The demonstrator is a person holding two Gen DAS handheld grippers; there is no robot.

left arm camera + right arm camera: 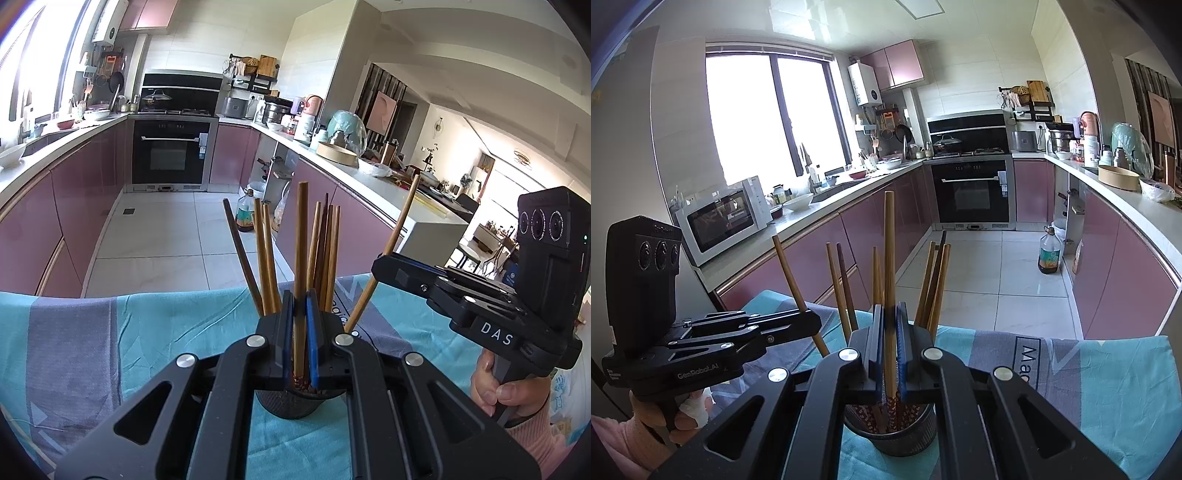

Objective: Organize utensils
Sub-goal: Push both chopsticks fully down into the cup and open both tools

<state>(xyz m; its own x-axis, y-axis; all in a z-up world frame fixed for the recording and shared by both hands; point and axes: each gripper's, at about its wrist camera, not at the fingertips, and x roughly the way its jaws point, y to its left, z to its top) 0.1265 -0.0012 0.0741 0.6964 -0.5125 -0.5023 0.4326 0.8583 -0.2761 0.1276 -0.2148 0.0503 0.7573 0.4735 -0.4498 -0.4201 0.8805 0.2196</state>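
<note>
A dark mesh holder (291, 404) (891, 437) stands on a teal and grey cloth (166, 325) (1108, 387) and holds several wooden chopsticks (266, 258) (936, 284). My left gripper (300, 299) (816, 324) is shut on one upright chopstick (302, 229) (790, 266) whose lower end is inside the holder. My right gripper (890, 312) (377, 265) is shut on another chopstick (889, 251) (400, 225), whose patterned lower end also sits in the holder. The two grippers meet over the holder from opposite sides.
The table edge lies just beyond the holder, with tiled floor (166, 236) past it. Pink cabinets and counters run along both sides, with an oven (973, 192) at the far end. An oil bottle (1049, 254) stands on the floor and a microwave (724, 218) sits on the counter.
</note>
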